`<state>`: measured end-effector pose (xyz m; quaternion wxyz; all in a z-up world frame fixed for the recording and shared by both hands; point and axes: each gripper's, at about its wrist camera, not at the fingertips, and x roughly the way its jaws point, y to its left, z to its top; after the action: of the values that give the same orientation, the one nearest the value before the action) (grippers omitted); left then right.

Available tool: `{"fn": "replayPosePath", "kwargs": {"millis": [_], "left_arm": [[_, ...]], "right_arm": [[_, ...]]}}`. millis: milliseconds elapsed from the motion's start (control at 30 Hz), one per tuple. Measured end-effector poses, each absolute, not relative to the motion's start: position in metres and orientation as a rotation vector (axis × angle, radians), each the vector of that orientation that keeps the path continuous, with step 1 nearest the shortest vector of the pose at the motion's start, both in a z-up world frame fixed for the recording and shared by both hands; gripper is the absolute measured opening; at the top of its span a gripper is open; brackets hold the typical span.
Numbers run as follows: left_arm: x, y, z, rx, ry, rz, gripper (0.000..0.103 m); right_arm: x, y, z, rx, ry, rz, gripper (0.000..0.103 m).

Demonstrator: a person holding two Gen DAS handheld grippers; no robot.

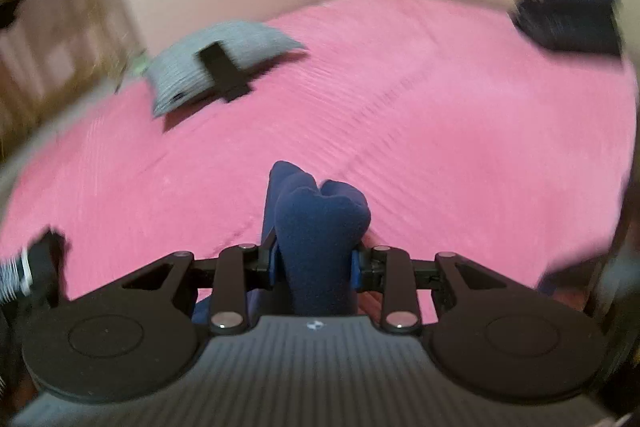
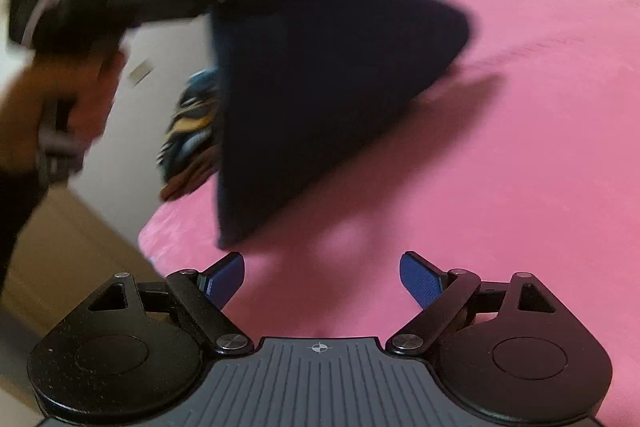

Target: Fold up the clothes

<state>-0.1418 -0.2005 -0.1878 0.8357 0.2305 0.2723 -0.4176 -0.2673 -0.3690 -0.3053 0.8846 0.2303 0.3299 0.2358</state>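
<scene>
Soft, floppy navy garment point(image 2: 320, 75), light and drapey, so best grabbed at a corner or hem. Left gripper point(image 1: 316, 263) fingers pinched on a bunched fold, dangling it over the pink bed point(image 1: 460, 131). Right gripper point(image 2: 322, 279) fingers spread wide, holding nothing. Grey folded piece point(image 1: 224, 63) and dark stack point(image 1: 568, 19) well clear; patterned pile point(image 2: 192, 131) near the bed edge.

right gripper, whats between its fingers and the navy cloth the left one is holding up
Only bare pink bedspread and the cloth's shadow lie between the open right gripper and the navy cloth, as the right wrist view shows.
</scene>
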Motion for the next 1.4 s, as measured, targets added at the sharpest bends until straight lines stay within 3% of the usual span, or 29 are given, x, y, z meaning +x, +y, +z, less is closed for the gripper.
{"fn": "replayPosePath", "kwargs": {"millis": [400,467,500,533,567,800,933,1067,1167,1300,1400], "left_arm": [[-0.083,-0.137,-0.137,0.235,0.624,-0.829,0.027],[-0.082,-0.13,-0.134,0.225,0.612,-0.832,0.027],[-0.082,-0.127,-0.133,0.217,0.605,-0.833,0.027],[-0.081,-0.125,-0.132,0.21,0.599,-0.835,0.027],[-0.08,-0.122,-0.131,0.199,0.594,-0.836,0.027],[-0.087,-0.108,-0.112,0.039,0.528,-0.829,0.026],[-0.099,-0.111,-0.095,-0.135,0.472,-0.852,0.026],[-0.127,-0.103,-0.093,-0.362,0.409,-0.908,0.026],[-0.161,-0.083,-0.13,-0.561,0.443,-0.929,0.027],[-0.198,-0.058,-0.228,-0.724,0.652,-0.836,0.029],[-0.217,-0.039,-0.289,-0.742,0.852,-0.723,0.029]], "right_arm": [[-0.184,-0.23,-0.299,0.54,0.632,0.284,0.088],[-0.184,-0.237,-0.299,0.537,0.649,0.272,0.047],[-0.185,-0.243,-0.298,0.532,0.657,0.272,0.042],[-0.185,-0.249,-0.297,0.527,0.665,0.273,0.026],[-0.186,-0.254,-0.297,0.521,0.673,0.274,0.024],[-0.211,-0.337,-0.238,0.202,0.607,0.219,0.02],[-0.25,-0.375,-0.172,-0.2,0.497,0.143,0.02],[-0.307,-0.369,-0.159,-0.666,0.427,0.14,0.021],[-0.337,-0.357,-0.199,-0.853,0.462,0.184,0.021],[-0.375,-0.342,-0.294,-0.918,0.622,0.315,0.021],[-0.407,-0.328,-0.344,-0.998,0.677,0.38,0.031]]}}
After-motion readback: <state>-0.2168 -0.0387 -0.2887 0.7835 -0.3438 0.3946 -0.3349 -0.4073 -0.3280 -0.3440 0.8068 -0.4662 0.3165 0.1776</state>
